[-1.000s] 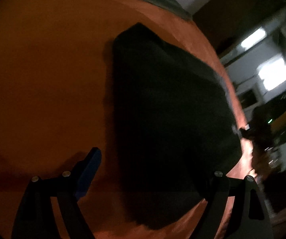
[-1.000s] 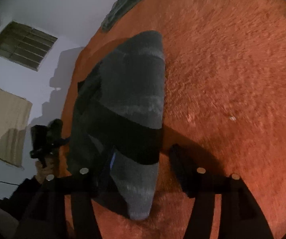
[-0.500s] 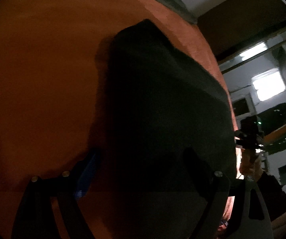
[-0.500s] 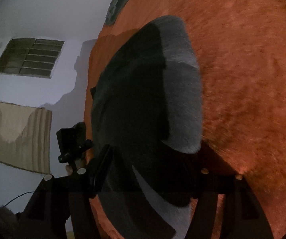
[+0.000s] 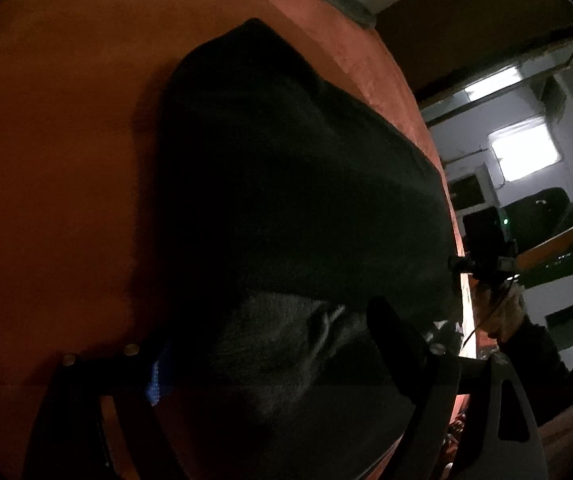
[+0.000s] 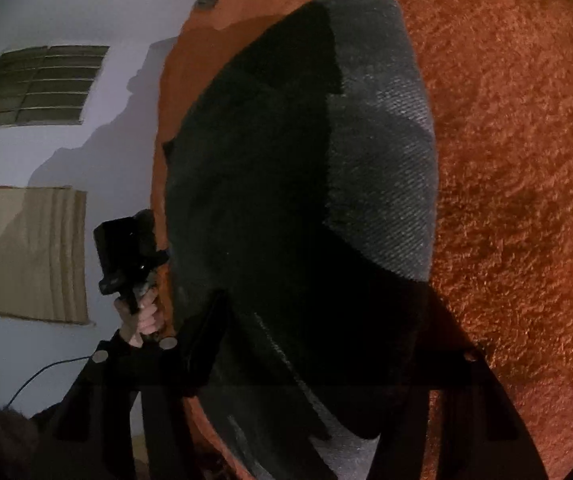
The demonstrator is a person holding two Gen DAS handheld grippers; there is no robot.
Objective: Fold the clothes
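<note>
In the left wrist view, a dark grey, coarse-woven garment (image 5: 294,208) is being spread lengthwise over a fuzzy orange blanket-like surface (image 5: 58,152), its far corner lying towards the top of the picture. The left gripper (image 5: 278,364) is being held low over the near end of the cloth, with its jaws set wide apart; the blue-padded finger (image 5: 154,380) is sitting at one edge of the fabric and the black finger (image 5: 402,344) is being kept on top of the cloth near the other edge. No pinch on the fabric is being shown; the near hem appears to be straddled so that it can be taken across its width. Beyond the garment's right edge, the other handheld device is being seen with a small green light.

In the right wrist view, the same garment (image 6: 378,152) is being seen on the surface (image 6: 526,160), partly in shadow. The right gripper (image 6: 318,344) is likewise being held spread wide over the near end, one finger (image 6: 206,344) at the left edge of the cloth and the other hidden in shadow at the right. Whether fabric is being gripped cannot be told with certainty. Both tools are probably being placed at the same end so that the hem can be lifted evenly for a fold.
</note>
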